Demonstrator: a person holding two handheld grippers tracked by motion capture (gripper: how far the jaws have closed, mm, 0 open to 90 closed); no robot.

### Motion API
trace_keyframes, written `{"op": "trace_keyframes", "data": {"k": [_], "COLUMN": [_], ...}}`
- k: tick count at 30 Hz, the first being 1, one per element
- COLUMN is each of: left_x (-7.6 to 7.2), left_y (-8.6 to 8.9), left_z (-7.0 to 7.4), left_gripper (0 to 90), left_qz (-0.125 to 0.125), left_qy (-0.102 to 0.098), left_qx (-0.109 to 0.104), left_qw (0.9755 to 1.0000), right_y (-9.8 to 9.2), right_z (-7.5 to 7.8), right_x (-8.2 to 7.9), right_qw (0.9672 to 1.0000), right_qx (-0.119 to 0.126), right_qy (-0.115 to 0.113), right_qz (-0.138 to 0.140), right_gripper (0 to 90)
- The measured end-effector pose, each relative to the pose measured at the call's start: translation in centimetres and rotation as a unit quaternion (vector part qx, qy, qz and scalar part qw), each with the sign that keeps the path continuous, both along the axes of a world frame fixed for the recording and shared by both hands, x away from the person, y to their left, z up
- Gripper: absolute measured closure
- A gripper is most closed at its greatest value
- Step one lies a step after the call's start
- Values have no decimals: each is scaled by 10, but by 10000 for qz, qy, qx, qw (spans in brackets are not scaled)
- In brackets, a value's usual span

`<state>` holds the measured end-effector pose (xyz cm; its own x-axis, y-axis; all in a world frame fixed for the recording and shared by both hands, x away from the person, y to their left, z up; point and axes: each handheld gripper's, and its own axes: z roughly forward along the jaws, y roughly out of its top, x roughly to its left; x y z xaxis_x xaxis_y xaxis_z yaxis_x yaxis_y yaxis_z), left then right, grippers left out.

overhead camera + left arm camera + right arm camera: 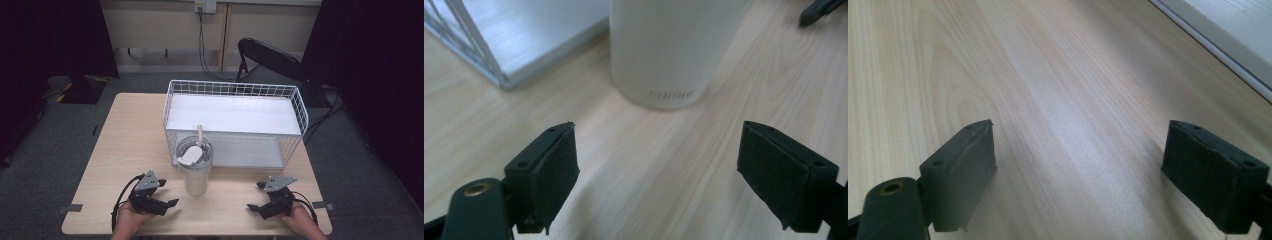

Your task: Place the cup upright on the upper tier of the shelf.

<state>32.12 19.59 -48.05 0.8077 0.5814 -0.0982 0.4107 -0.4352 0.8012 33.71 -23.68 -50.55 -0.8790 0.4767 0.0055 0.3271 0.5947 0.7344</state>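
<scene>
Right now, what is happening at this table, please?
A person sits at a wooden table holding a two-jaw gripper in each hand. Both the left gripper and the right gripper rest low near the front edge, jaws open and holding nothing. Between them stands a white tumbler with a lid and a straw, just in front of a white wire basket. The left gripper points at the tumbler's base, not touching it yet.

Behind my work sits a white wire basket rack on the pale wooden table, its upper shelf bare and white. Past the table edge, a black folding chair stands on grey carpet, and a cable drops from a wall socket.
</scene>
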Motion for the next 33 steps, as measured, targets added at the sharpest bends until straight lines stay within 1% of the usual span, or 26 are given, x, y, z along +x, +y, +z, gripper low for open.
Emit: {"op": "trace_keyframes", "data": {"k": [1,2,3,4,6,8,9,12,14,15,16,17,18,19,20,21,22,23,26,27,29,30,31,32,33], "left_x": [1,1,1,1,2,3,4,7,9,12,12,15,15,17,19,23,25,26,29,30,32,32,33,33,33], "left_y": [-1,-1,-3,-5,-9,-11,-16,-25,-28,-35,-35,-41,-41,-43,-45,-47,-48,-50,-56,-59,-62,-65,-67,-68,-68], "left_z": [5,5,10,12,16,18,21,25,26,28,28,28,28,27,26,24,24,23,22,22,21,21,21,20,20], "left_gripper": [159,157,157,157,157,157,157,156,156,154,139,120,114,105,105,120,118,108,80,72,63,59,60,63,59], "left_qz": [-16,-16,-21,-46,-78,-122,-164,-226,-258,-263,-263,-146,-146,-79,-52,14,-7,1,35,57,78,120,124,140,140], "left_qy": [-1,-1,-33,-51,-108,-110,-177,-272,-288,-388,-388,-488,-488,-525,-532,-646,-659,-710,-828,-852,-912,-923,-987,-1014,-1014], "left_qx": [-147,-147,-327,-393,-435,-465,-525,-707,-734,-747,-747,-766,-766,-854,-898,-1011,-1032,-1108,-1224,-1250,-1226,-1255,-1213,-1293,-1293], "left_qw": [9999,9999,9995,9992,9990,9988,9983,9969,9966,9961,9961,9958,9958,9949,9945,9928,9925,9913,9890,9885,9882,9877,9876,9863,9863], "right_y": [0,0,0,0,0,0,0,0,0,0,0,0,0,0,0,0,0,0,0,0,0,0,0,0,0], "right_z": [0,0,0,0,0,0,0,0,0,0,0,0,0,0,0,0,0,0,0,0,0,0,0,0,0], "right_x": [0,0,0,0,0,0,0,0,0,0,0,0,0,0,0,0,0,0,0,0,0,0,0,0,0], "right_qw": [10000,10000,10000,10000,10000,10000,10000,10000,10000,10000,10000,10000,10000,10000,10000,10000,10000,10000,10000,10000,10000,10000,10000,10000,10000], "right_qx": [0,0,0,0,-2,-3,0,0,-3,-2,-2,0,0,0,0,0,-1,-2,0,0,0,0,0,1,-1], "right_qy": [-4,-4,1,1,6,5,0,0,5,6,6,1,0,1,1,0,-3,5,0,1,1,0,0,0,0], "right_qz": [4,3,-1,-1,-7,-6,-1,0,-7,-7,-7,-1,0,-1,-1,0,3,-6,0,-1,0,-1,0,0,-1], "right_gripper": [132,132,132,132,132,132,132,132,132,132,132,132,132,132,132,132,132,132,132,132,132,132,132,132,132]}}
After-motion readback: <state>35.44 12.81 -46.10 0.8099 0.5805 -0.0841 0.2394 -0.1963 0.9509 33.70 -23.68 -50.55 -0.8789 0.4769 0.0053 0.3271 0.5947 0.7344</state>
